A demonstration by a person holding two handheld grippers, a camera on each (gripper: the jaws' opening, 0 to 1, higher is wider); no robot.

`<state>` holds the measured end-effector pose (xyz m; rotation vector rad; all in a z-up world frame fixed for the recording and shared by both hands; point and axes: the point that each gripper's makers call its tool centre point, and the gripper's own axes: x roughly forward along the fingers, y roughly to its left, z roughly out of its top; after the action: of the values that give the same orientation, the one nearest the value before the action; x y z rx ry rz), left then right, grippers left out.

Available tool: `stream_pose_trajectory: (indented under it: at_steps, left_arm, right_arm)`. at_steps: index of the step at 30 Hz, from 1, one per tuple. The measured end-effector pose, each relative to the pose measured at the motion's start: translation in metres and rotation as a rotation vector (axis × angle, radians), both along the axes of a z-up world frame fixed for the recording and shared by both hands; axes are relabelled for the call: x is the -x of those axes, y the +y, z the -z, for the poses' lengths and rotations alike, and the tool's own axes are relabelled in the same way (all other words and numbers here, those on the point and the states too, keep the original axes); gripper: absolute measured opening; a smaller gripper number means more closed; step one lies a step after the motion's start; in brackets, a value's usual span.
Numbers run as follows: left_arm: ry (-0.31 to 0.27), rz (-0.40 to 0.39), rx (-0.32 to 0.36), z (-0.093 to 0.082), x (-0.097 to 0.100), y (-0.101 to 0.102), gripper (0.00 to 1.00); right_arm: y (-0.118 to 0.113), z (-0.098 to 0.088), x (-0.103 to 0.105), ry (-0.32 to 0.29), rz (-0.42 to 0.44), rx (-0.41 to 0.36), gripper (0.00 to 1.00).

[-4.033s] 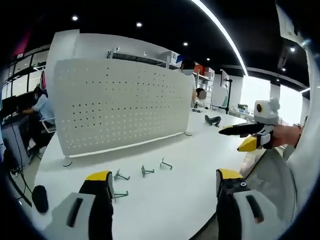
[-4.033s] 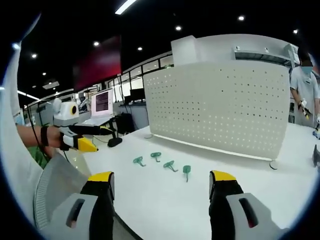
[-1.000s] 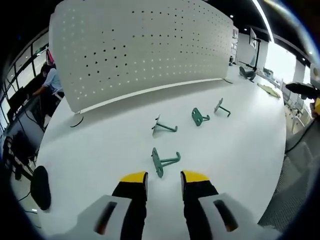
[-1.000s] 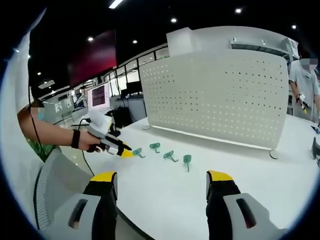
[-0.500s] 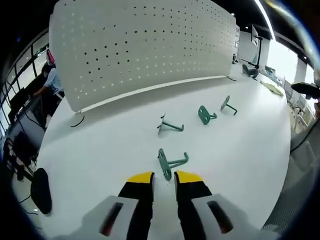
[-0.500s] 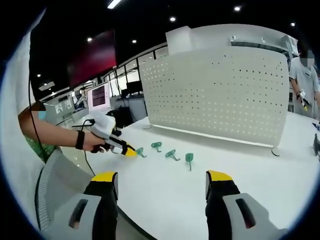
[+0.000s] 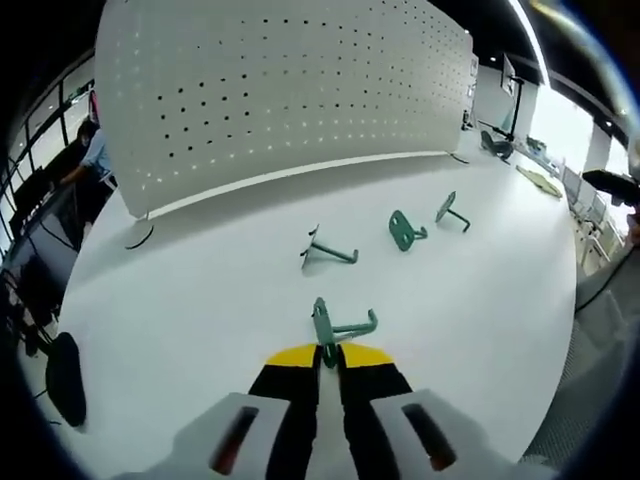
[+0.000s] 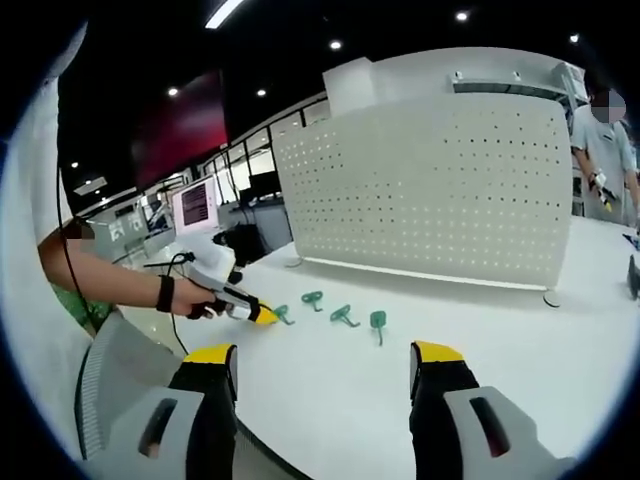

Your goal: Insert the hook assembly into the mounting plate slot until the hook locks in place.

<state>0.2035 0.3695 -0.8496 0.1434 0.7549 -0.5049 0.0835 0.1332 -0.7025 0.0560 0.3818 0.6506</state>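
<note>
Nearest hook (image 7: pixel 330 327), green, lying on the white table (image 7: pixel 200 300) at 6 o'clock in the left gripper view, base plate pinched at its lower edge between the yellow tips of the left gripper (image 7: pixel 327 356) (jaws nearly together, closed on the plate; hook not yet lifted, by the look of it). Second hook (image 7: pixel 322 250) just past it toward 12 o'clock, third hook (image 7: pixel 403 231) and fourth hook (image 7: pixel 449 212) strung out toward 2 o'clock. Pegboard (image 7: pixel 280 90), white and perforated, upright across the far table edge at 12 o'clock, well apart from all four hooks. Right gripper (image 8: pixel 324 368) held wide open over the near table edge, holding nothing; left gripper again visible at 9 o'clock in the right gripper view, tips on the end hook of the row.

Likely faults from here: thin edge grip on the plate, so possible twist or slip of the hook on lifting; tilted prongs then missing the pegboard holes or seating only partway (no lock); push on the free-standing board perhaps shifting it; dropped hook possibly knocking the second one.
</note>
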Motion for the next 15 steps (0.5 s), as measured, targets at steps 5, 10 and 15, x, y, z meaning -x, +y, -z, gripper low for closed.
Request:
stream_pose_trajectory:
  at_steps: [5,10,15]
  left_arm:
    - [0.003,0.004,0.008,-0.0002,0.0001,-0.0009,0.06]
    - [0.008,-0.008,0.019,-0.001,0.0023,0.0003,0.04]
    - [0.013,-0.045,0.068,-0.0059,0.0073,-0.001,0.04]
  right_arm:
    - [0.0005,-0.0005,0.0,-0.001,-0.001,-0.001,0.71]
    - [0.0019,-0.0009,-0.0007,-0.003,-0.005,-0.001,0.71]
    - [0.0036,-0.0018,-0.0008,-0.006,-0.01,-0.004,0.71]
